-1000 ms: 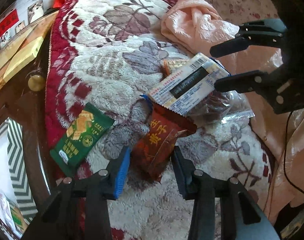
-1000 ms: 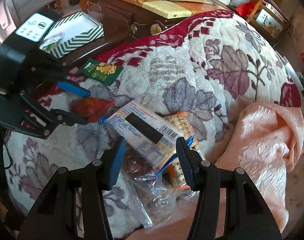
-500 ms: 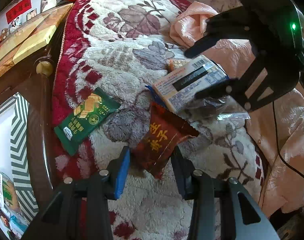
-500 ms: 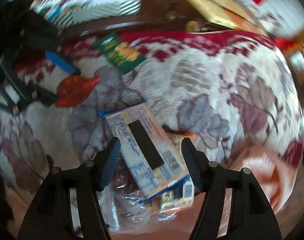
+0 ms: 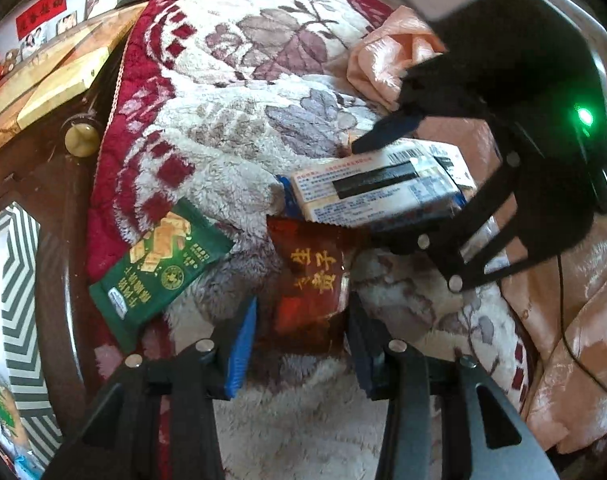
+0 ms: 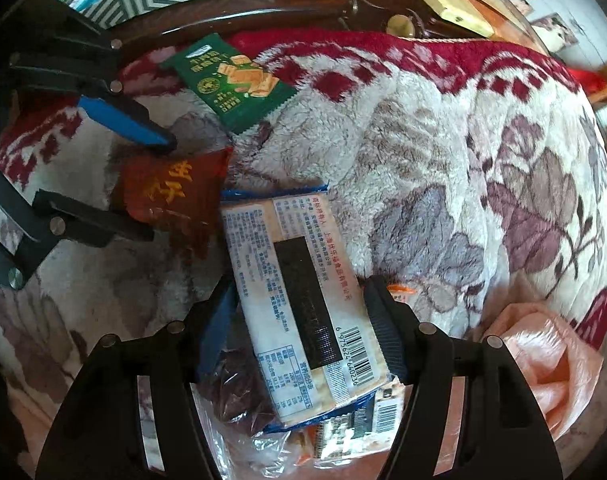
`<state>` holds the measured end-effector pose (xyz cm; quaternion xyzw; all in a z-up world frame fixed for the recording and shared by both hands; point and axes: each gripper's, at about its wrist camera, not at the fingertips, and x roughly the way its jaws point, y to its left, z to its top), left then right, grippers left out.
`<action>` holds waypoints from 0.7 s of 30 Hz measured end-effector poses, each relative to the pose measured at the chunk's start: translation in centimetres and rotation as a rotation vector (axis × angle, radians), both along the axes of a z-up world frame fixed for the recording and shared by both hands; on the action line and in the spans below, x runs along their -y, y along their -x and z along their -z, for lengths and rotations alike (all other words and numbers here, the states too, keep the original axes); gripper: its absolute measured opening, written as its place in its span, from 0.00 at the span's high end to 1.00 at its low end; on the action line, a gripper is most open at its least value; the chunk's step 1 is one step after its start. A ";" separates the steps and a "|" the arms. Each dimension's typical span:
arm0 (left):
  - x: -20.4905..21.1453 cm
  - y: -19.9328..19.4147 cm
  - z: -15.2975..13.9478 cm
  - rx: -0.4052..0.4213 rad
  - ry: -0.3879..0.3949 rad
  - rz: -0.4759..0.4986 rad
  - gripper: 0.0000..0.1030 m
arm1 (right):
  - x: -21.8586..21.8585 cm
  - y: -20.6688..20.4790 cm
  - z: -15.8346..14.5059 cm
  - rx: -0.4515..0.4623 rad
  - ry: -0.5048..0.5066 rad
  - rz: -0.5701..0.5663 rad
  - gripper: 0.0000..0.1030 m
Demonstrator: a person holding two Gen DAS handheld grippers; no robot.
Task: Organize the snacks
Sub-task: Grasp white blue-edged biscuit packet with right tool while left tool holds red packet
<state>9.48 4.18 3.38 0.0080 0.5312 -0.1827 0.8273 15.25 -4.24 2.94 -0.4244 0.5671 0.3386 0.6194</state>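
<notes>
On the flowered blanket (image 5: 263, 80) lies a red snack packet (image 5: 311, 280) with gold characters. My left gripper (image 5: 303, 340) is shut on its two sides. From the right wrist view, that gripper (image 6: 157, 190) pinches the same packet (image 6: 175, 196). A pale cracker pack (image 6: 299, 292) with a barcode lies face down between the fingers of my right gripper (image 6: 301, 320). This gripper points straight down and its jaws are opening, with small gaps to the pack. Seen from the left wrist view, the right gripper (image 5: 367, 194) straddles the cracker pack (image 5: 375, 188). A green packet (image 5: 159, 268) lies apart, to the left.
A clear bag of dark snacks (image 6: 239, 392) and an orange packet (image 6: 399, 289) lie under the cracker pack. Peach cloth (image 5: 383, 52) is bunched at the right. Dark wooden furniture with a knob (image 5: 81, 138) borders the blanket, and beside it is a chevron-patterned box (image 5: 19, 280) holding packets.
My right gripper rolled, came down over the cracker pack and spread its jaws wider. My left gripper stayed on the red packet, rolling slightly.
</notes>
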 end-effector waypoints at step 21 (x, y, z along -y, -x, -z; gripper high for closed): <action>-1.1 5.4 -1.5 0.059 -0.031 -0.244 0.65 | 6.7 6.3 -5.1 0.138 -0.391 0.526 0.43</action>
